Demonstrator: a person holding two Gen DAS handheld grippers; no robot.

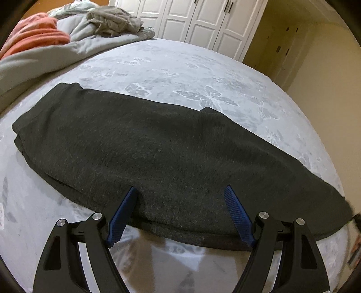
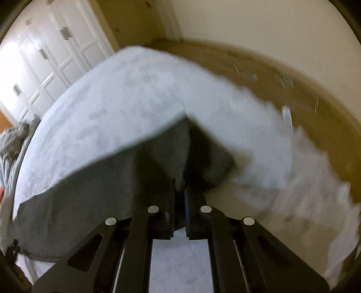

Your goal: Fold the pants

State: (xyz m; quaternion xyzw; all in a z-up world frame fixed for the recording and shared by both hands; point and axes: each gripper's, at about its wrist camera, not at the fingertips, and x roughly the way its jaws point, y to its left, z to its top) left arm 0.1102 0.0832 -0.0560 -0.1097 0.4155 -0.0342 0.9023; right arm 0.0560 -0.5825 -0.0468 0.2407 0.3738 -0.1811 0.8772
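Observation:
Dark grey pants (image 1: 144,144) lie folded lengthwise across the bed, running left to right in the left wrist view. My left gripper (image 1: 180,193) is open, its blue pads (image 1: 237,214) spread over the near edge of the pants, holding nothing. In the blurred right wrist view my right gripper (image 2: 180,191) is shut on one end of the pants (image 2: 101,180) and the cloth is pulled up over its fingers. A dark blur at the far right of the left wrist view may be the right gripper (image 1: 355,219).
The bed (image 1: 180,67) has a pale grey butterfly-print cover. Rumpled grey and orange bedding (image 1: 67,33) is piled at the back left. White closet doors (image 1: 198,18) stand behind. The bed's corner and a brown floor (image 2: 293,74) lie beyond my right gripper.

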